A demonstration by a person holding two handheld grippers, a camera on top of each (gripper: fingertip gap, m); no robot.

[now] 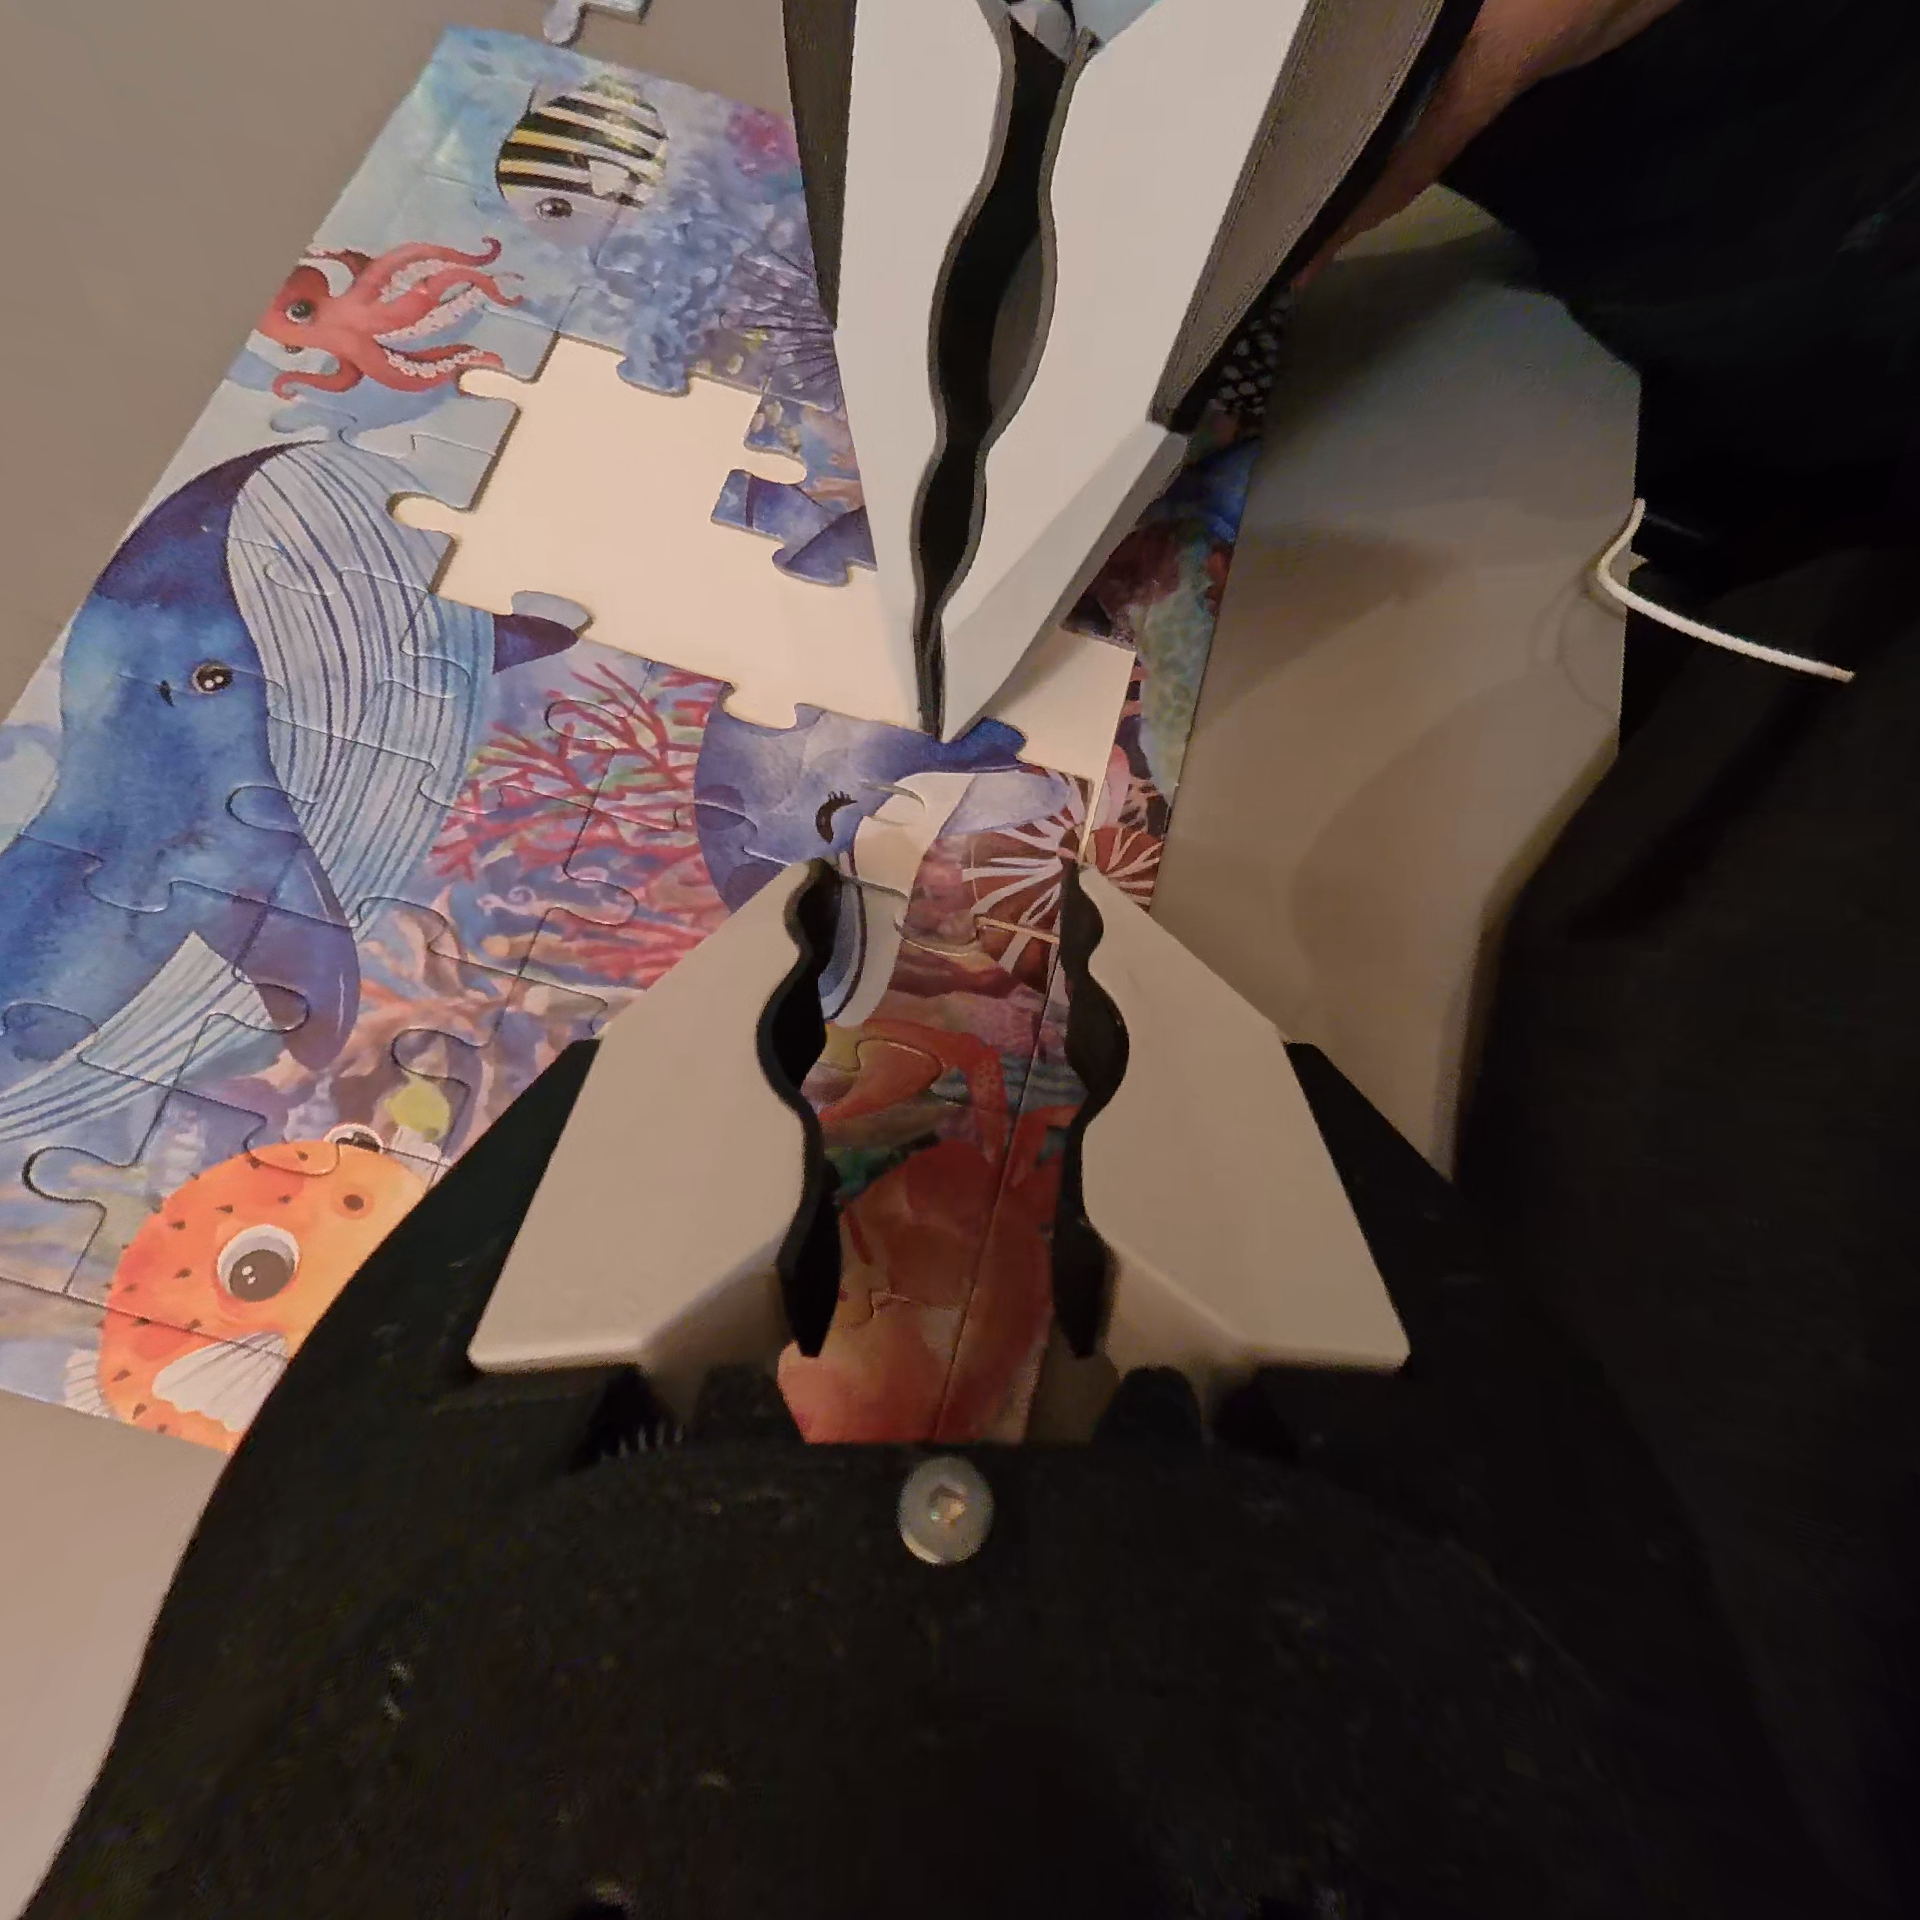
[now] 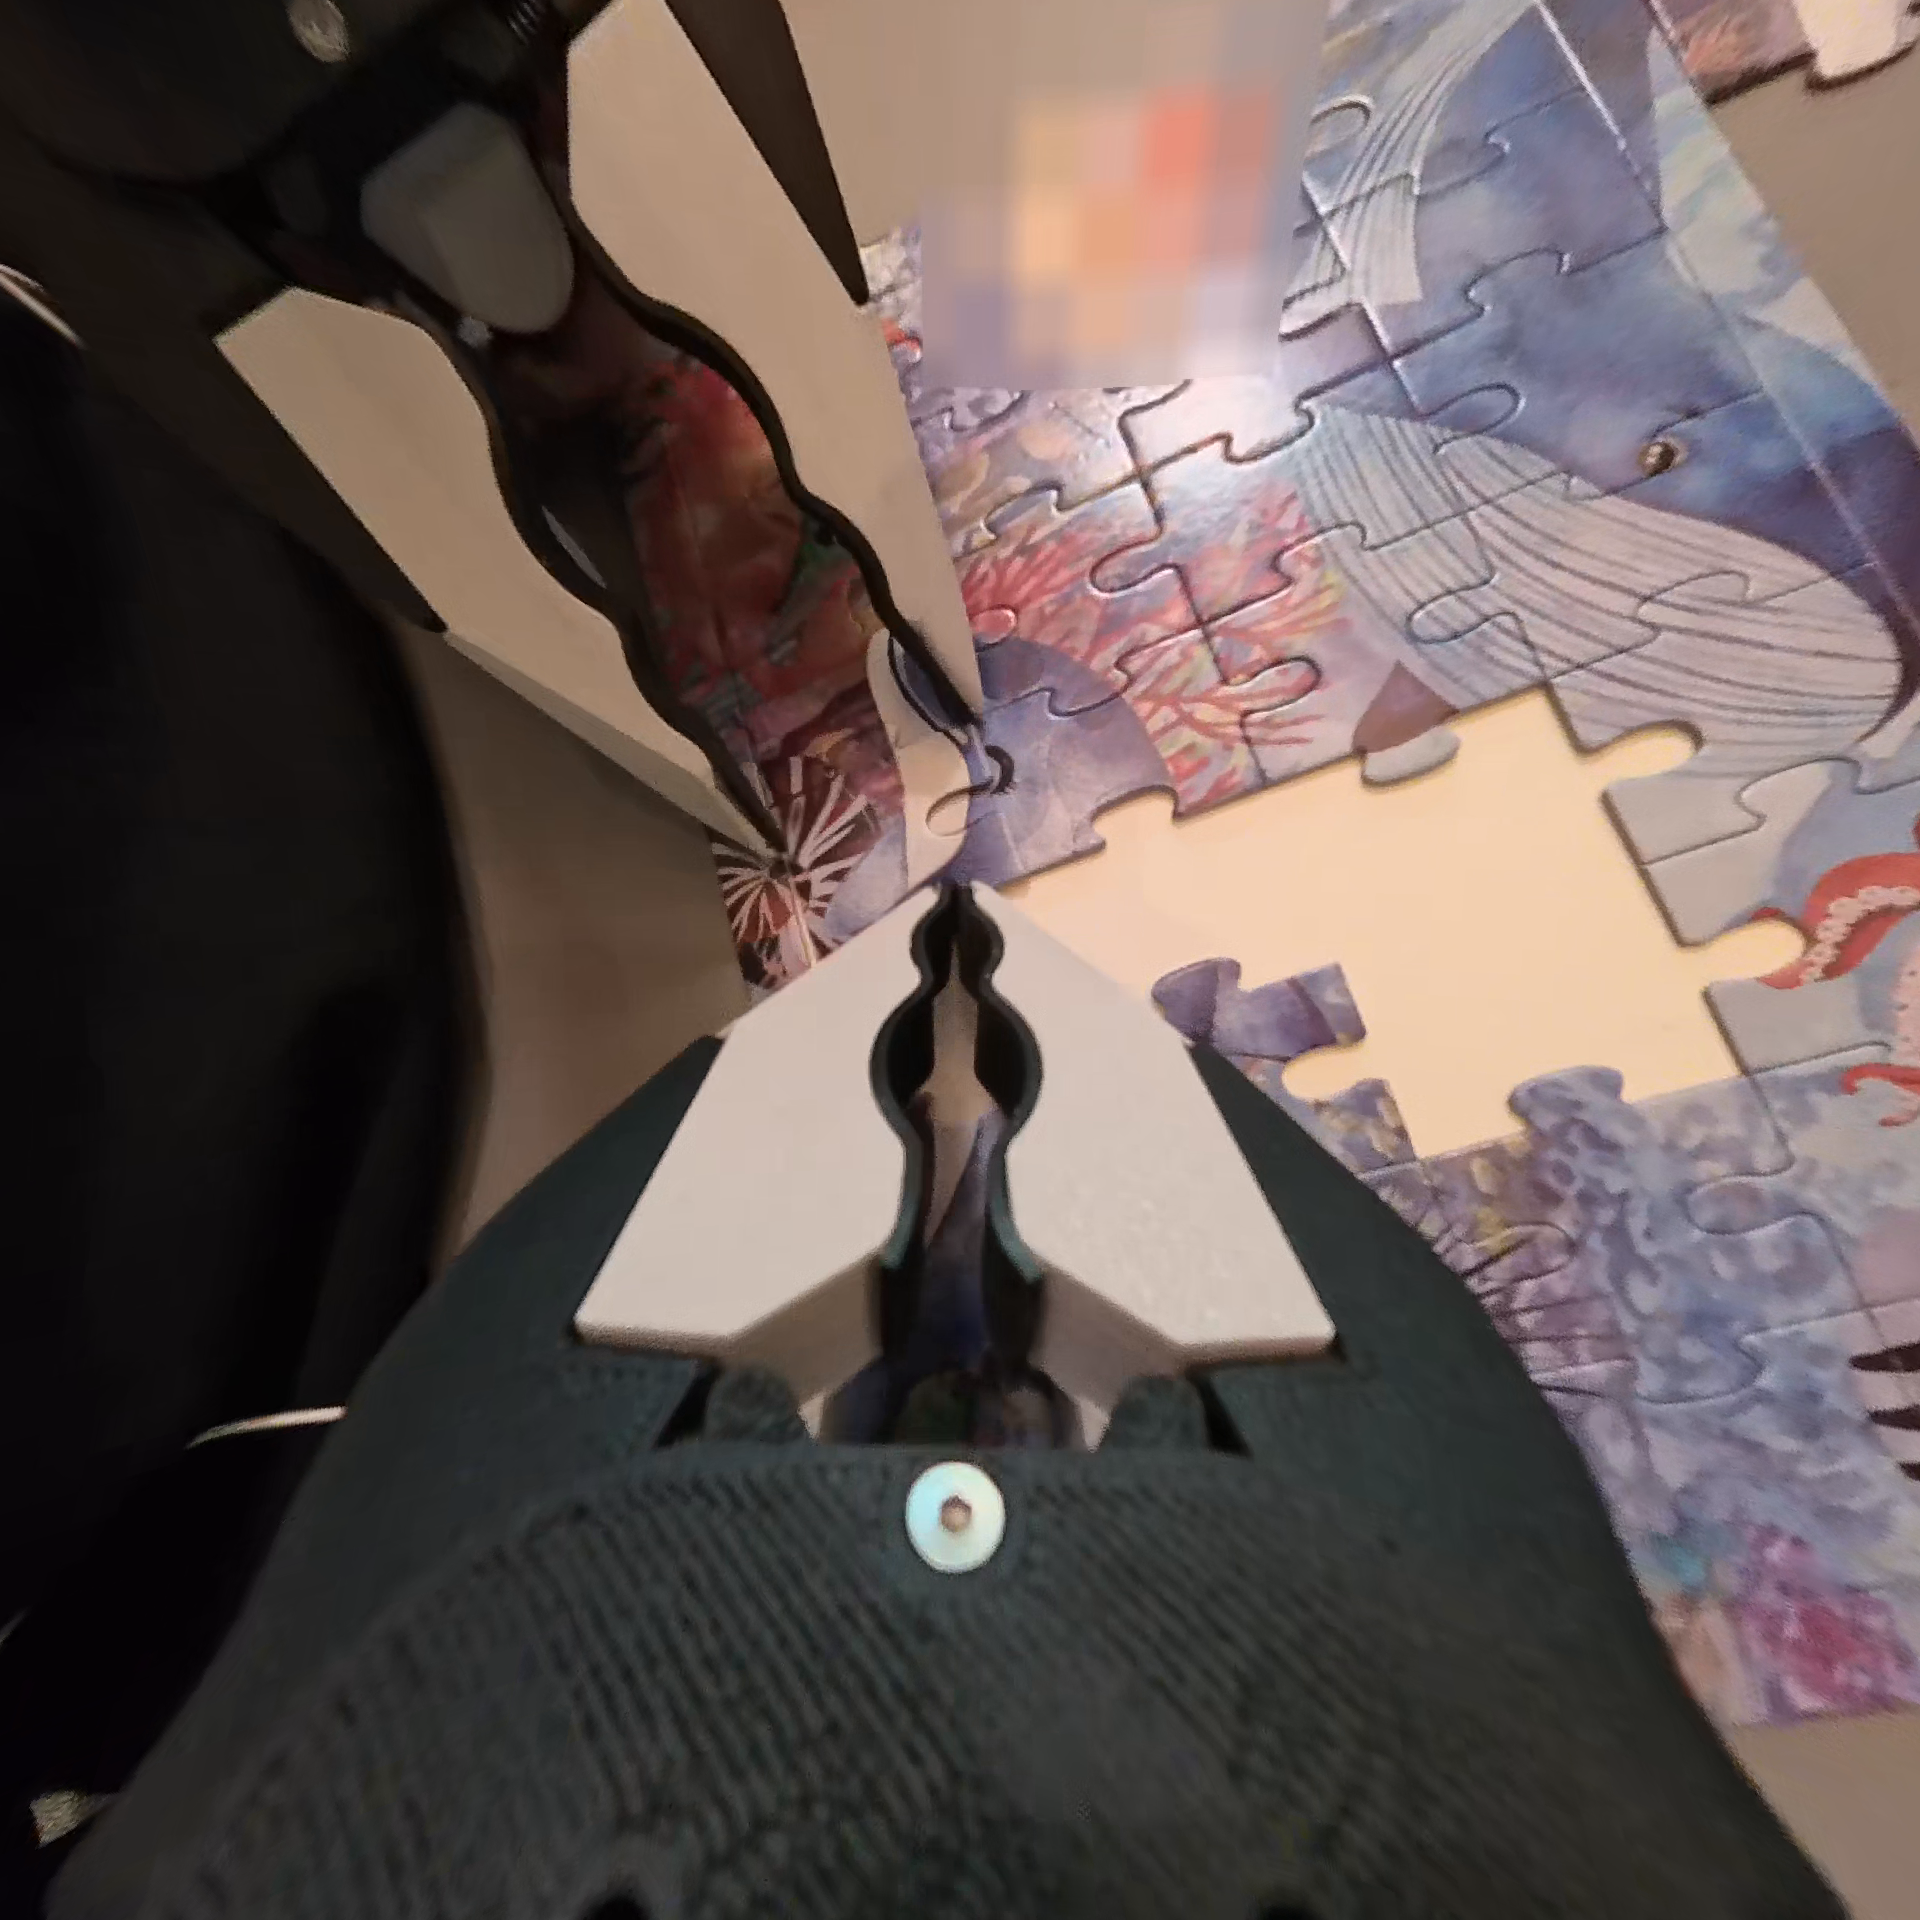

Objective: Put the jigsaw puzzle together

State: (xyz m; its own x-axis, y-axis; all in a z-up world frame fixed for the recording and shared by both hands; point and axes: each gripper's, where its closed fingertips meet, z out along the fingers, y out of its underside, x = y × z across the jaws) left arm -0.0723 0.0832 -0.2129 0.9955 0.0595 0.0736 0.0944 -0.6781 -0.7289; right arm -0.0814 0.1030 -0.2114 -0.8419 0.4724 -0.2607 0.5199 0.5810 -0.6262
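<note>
Found the jigsaw puzzle (image 1: 343, 831) flat on the pale table (image 1: 1371, 831), spreading far to the left of the left tongs (image 1: 942, 881) and running on beneath them. Noted, farthest left of those tongs, a blue whale (image 1: 208, 707) and an orange puffer fish (image 1: 249, 1247); farther ahead, a red octopus (image 1: 374, 312) and a striped fish (image 1: 582, 145). Made out an unfilled hole (image 1: 644, 509) ahead and left of the left tongs, with bare table showing through. Saw the left tongs held wide just above the assembled part, gripping nothing, with red crab artwork (image 1: 935, 1195) showing between the fingers. Met the right tongs (image 1: 935, 712) head-on, tips down at the near edge of the hole, just ahead of the left tongs' tips. Found the right tongs pinched narrow on what looked like a thin blue puzzle piece (image 2: 971, 1216), held edge-on deep between the fingers. Placed the hole, from the right tongs, ahead and to the right. Caught, right of both tongs, bare table, dark clothing (image 1: 1714, 1143) and a white cord (image 1: 1714, 634).
</note>
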